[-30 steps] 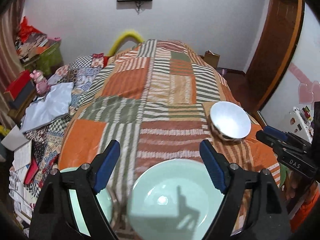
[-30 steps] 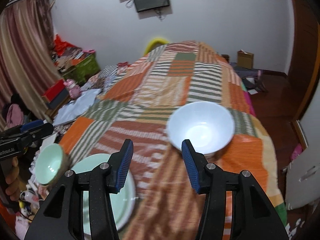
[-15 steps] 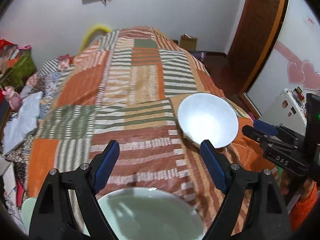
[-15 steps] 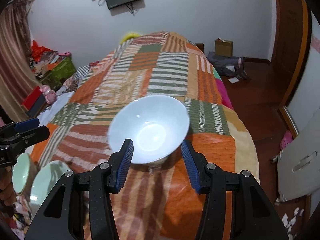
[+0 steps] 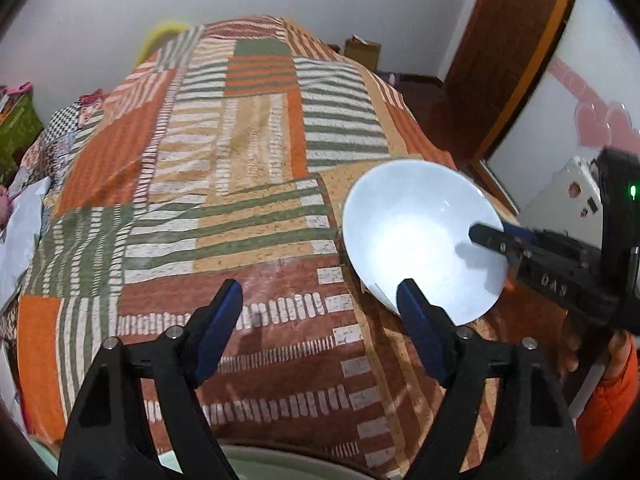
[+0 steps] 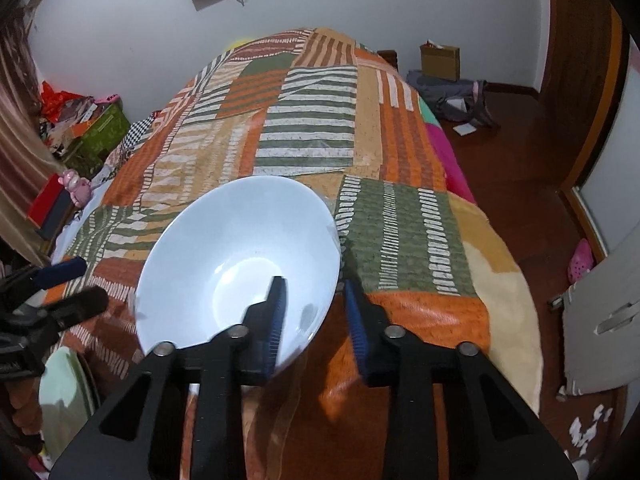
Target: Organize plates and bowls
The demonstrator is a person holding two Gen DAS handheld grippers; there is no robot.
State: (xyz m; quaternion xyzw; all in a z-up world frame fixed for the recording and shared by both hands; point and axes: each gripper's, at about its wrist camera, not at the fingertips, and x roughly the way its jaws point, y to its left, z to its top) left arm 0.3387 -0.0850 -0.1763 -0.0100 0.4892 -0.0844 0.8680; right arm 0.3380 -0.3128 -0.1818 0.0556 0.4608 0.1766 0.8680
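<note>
A white bowl [image 6: 224, 256] sits on the patchwork bedspread [image 6: 304, 128] near its right front edge; it also shows in the left wrist view [image 5: 420, 240]. My right gripper [image 6: 314, 312] is open and straddles the bowl's near right rim, one finger inside the bowl and one outside. My left gripper [image 5: 320, 328] is open and empty, hovering over the bedspread [image 5: 240, 160] just left of the bowl. A pale green plate [image 5: 280, 468] lies at the bed's front edge, mostly hidden under my left gripper; it also shows in the right wrist view [image 6: 64, 392].
The bed's right edge drops to a wooden floor [image 6: 512, 152] with a bag and a cardboard box. Clutter, a green box [image 6: 100, 128] and a pink toy [image 6: 76, 188] lie left of the bed. A white cabinet [image 5: 560, 200] stands at right.
My right gripper has moved forward onto the white bowl, its fingers now around the rim. My left gripper has moved forward and right, so the green plate has slid almost out of its view.
</note>
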